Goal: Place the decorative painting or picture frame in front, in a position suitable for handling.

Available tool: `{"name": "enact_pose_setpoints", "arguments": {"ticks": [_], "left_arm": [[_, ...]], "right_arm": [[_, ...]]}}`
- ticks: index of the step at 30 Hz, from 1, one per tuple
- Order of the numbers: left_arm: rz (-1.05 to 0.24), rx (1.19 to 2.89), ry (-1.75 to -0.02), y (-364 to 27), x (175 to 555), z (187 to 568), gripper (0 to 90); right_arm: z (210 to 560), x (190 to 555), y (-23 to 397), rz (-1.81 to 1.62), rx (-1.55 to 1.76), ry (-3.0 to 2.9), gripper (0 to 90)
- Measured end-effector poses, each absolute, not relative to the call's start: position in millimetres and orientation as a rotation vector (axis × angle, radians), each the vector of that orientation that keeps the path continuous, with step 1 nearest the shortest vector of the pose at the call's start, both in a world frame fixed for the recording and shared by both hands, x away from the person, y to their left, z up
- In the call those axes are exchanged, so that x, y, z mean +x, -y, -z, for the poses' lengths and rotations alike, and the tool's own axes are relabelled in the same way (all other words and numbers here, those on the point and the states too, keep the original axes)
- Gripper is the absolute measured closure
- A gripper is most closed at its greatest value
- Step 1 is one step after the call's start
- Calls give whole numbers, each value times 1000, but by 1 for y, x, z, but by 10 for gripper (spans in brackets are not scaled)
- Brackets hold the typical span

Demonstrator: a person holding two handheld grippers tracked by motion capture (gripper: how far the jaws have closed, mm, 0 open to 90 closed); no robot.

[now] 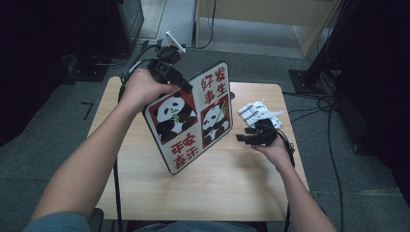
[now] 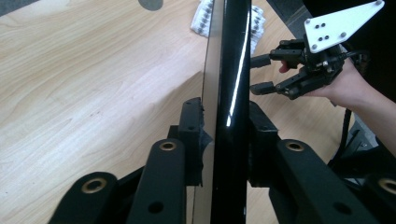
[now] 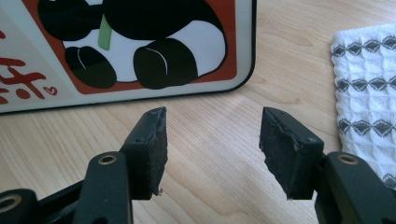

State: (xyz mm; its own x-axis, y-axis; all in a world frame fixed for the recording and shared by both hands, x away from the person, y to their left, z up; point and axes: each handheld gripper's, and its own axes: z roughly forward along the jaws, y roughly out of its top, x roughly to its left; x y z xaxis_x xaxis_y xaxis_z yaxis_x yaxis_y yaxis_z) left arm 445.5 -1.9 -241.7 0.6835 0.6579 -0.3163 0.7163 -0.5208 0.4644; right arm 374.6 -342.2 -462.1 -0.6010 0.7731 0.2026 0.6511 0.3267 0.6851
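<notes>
Light wood-grain table (image 1: 232, 188) on grey floor (image 1: 53, 145). Panda board (image 1: 191, 121) stands tilted on it, bottom edge on the wood near centre. White patterned cloth (image 1: 258, 113) lies flat at the far right corner.

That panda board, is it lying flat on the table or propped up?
Propped up, tilted. The panda board rests one corner on the table, its upper edge between the left gripper's jaws.
</notes>
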Motion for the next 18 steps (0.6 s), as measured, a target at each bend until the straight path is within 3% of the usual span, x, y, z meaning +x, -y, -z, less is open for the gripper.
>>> {"name": "enact_pose_setpoints", "arguments": {"ticks": [10, 18], "left_arm": [[161, 2340, -1112, 1, 452, 246, 588], [150, 2304, -1102, -1, 450, 244, 539]], "right_arm": [[461, 377, 339, -1121, 1302, -2434, 429], [460, 379, 342, -1129, 1299, -2424, 429]]}}
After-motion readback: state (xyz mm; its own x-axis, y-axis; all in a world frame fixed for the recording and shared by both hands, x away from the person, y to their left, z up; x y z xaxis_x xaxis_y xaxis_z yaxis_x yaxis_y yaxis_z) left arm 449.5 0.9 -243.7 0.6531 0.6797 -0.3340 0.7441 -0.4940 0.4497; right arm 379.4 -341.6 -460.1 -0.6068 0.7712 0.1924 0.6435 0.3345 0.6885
